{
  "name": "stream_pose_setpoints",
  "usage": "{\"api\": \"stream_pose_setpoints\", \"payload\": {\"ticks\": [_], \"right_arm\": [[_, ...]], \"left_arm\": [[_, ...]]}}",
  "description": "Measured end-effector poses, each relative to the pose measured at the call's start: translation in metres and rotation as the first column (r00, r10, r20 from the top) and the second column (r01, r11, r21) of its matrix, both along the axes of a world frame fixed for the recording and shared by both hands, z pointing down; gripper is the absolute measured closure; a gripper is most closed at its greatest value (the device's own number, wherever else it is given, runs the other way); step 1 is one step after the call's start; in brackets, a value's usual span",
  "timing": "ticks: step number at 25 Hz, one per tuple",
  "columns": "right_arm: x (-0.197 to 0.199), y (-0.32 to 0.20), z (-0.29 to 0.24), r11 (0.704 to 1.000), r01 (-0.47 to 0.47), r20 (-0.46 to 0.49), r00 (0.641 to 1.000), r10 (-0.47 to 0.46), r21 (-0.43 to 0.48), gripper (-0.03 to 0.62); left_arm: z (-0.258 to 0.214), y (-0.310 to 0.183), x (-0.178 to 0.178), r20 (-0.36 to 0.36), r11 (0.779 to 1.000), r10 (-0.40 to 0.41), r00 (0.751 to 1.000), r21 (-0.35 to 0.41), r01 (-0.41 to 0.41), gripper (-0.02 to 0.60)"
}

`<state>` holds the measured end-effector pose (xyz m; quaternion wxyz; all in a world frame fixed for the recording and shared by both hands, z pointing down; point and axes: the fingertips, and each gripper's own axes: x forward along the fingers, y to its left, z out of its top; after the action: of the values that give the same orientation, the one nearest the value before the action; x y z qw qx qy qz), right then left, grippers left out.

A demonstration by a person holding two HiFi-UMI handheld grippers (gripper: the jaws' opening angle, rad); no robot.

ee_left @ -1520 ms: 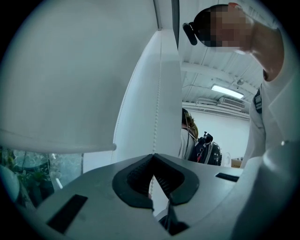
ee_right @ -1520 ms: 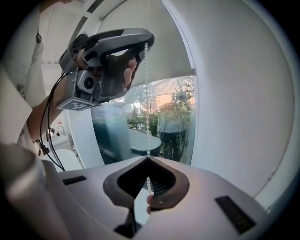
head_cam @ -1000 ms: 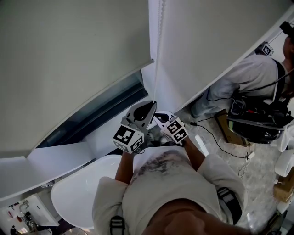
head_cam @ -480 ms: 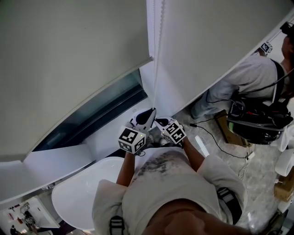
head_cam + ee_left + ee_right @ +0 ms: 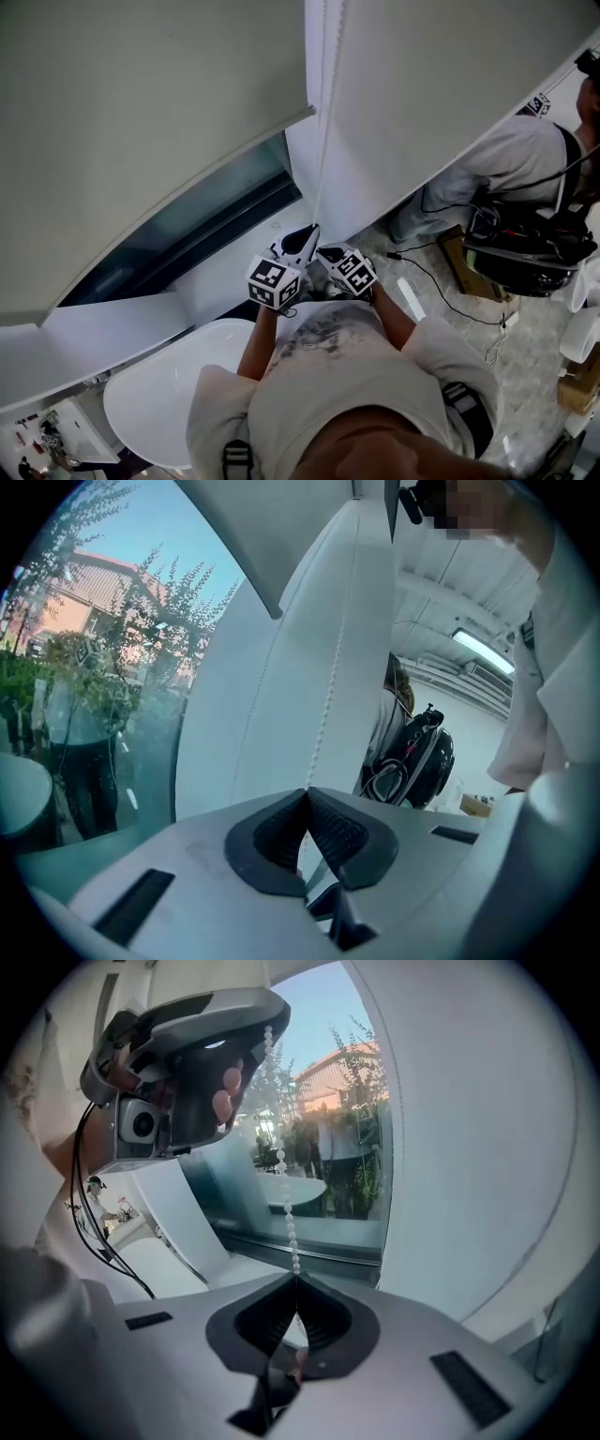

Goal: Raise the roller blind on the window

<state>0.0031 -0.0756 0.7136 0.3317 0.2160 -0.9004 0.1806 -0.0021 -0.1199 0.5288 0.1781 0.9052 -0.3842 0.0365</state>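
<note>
White round table below window — speckled floor, daylight outside.

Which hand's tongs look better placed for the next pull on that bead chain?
Probably the left tongs. Both are shut on the bead chain, but the left grip it higher, above the right tongs, leaving room to pull down.

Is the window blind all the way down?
No, partly up: bare window glass shows below the bottom edge of the roller blind.

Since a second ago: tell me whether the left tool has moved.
Yes. The left tool, shut on the bead chain, has drawn downward, farther from the window frame above it.
</note>
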Motion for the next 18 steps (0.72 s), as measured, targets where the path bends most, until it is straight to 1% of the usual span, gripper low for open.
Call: {"api": "stream_pose_setpoints", "payload": {"ticks": [3, 5, 9, 10, 11, 12, 15, 18], "right_arm": [[-0.002, 0.0, -0.008, 1.0, -0.007, 0.016, 1.0, 0.006, 0.024, 0.531], [-0.004, -0.001, -0.014, 0.998, -0.008, 0.036, 0.999, 0.006, 0.06, 0.531], [-0.009, -0.002, -0.046, 0.992, -0.008, 0.075, 0.997, -0.002, 0.124, 0.526], [-0.01, -0.003, -0.054, 0.991, -0.011, 0.085, 0.996, 0.0, 0.134, 0.51], [-0.009, -0.004, -0.062, 0.99, -0.015, 0.096, 0.995, 0.002, 0.143, 0.476], [-0.008, -0.005, -0.072, 0.988, -0.022, 0.108, 0.994, 0.006, 0.151, 0.455], [-0.001, -0.01, -0.111, 0.979, -0.057, 0.148, 0.989, 0.027, 0.198, 0.451], [0.005, -0.018, -0.161, 0.961, -0.094, 0.19, 0.981, 0.044, 0.259, 0.451]], "left_arm": [[-0.002, -0.002, -0.003, 0.009, 1.0, -0.008, 1.0, 0.01, 0.008, 0.574], [-0.002, -0.003, -0.003, 0.014, 1.0, -0.01, 1.0, 0.013, 0.01, 0.574], [-0.004, -0.001, -0.005, 0.013, 1.0, -0.015, 1.0, 0.019, 0.015, 0.574], [-0.004, -0.001, -0.006, 0.015, 1.0, -0.015, 1.0, 0.021, 0.015, 0.574], [-0.004, -0.001, -0.006, 0.016, 1.0, -0.015, 1.0, 0.023, 0.015, 0.574], [-0.003, -0.001, -0.006, 0.017, 1.0, -0.016, 1.0, 0.025, 0.016, 0.574], [-0.003, -0.001, -0.007, 0.019, 0.999, -0.019, 1.0, 0.033, 0.019, 0.574], [-0.003, -0.001, -0.009, 0.019, 0.999, -0.023, 1.0, 0.041, 0.023, 0.574]]}}
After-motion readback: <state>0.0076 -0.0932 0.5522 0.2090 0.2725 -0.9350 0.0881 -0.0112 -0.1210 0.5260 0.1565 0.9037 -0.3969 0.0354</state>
